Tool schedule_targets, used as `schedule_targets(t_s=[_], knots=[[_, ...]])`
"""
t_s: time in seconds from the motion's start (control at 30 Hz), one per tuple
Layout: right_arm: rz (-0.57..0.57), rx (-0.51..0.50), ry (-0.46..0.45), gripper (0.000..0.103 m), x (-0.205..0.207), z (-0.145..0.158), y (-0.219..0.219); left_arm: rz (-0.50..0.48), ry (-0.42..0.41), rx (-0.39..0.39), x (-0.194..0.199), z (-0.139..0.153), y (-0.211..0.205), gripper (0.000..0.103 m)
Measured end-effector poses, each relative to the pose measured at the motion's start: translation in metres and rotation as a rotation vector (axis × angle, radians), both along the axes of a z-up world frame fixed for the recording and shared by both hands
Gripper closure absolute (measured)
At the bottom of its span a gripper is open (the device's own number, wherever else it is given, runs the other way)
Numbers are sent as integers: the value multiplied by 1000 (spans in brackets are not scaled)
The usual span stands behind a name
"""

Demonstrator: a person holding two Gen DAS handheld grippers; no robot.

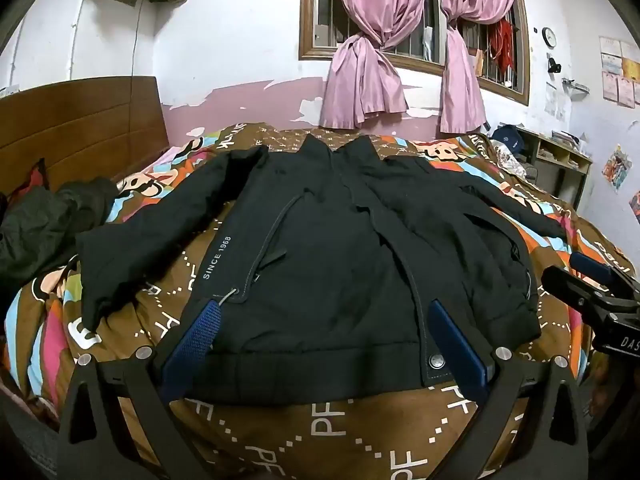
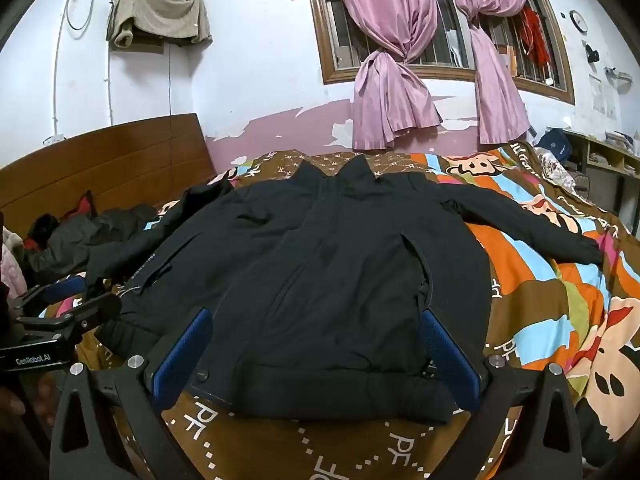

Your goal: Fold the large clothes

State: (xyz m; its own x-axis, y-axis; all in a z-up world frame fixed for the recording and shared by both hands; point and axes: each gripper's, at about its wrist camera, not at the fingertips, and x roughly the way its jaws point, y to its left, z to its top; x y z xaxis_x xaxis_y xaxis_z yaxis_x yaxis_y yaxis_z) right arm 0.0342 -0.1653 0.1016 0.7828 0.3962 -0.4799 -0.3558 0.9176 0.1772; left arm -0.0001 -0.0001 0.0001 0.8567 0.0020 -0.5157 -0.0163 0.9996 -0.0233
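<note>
Since both the left gripper [image 1: 324,332] and right gripper [image 2: 316,344] hover spread wide over the puffy black jacket [image 1: 340,248], a shallow pinch could honestly just slip off.

Even, moderately bright indoor lighting; soft shadows. Strong fisheye curvature and dark vignetting at corners. Focus mostly sharp.

One black jacket [image 1: 320,248], two tools, two pink curtains [image 1: 368,40], one clock [image 1: 549,37]

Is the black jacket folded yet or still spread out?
Spread out. The black jacket lies flat, front up, on the bed cover, both sleeves extended sideways, hem unfolded. Neither gripper holds it.
</note>
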Motion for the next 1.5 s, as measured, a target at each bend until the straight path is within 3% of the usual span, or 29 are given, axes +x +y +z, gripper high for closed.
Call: schedule_targets(t_s=[1.5], knots=[[-1,0,18,0,4,-1,2,-3,-26,71,-2,4,-8,2]])
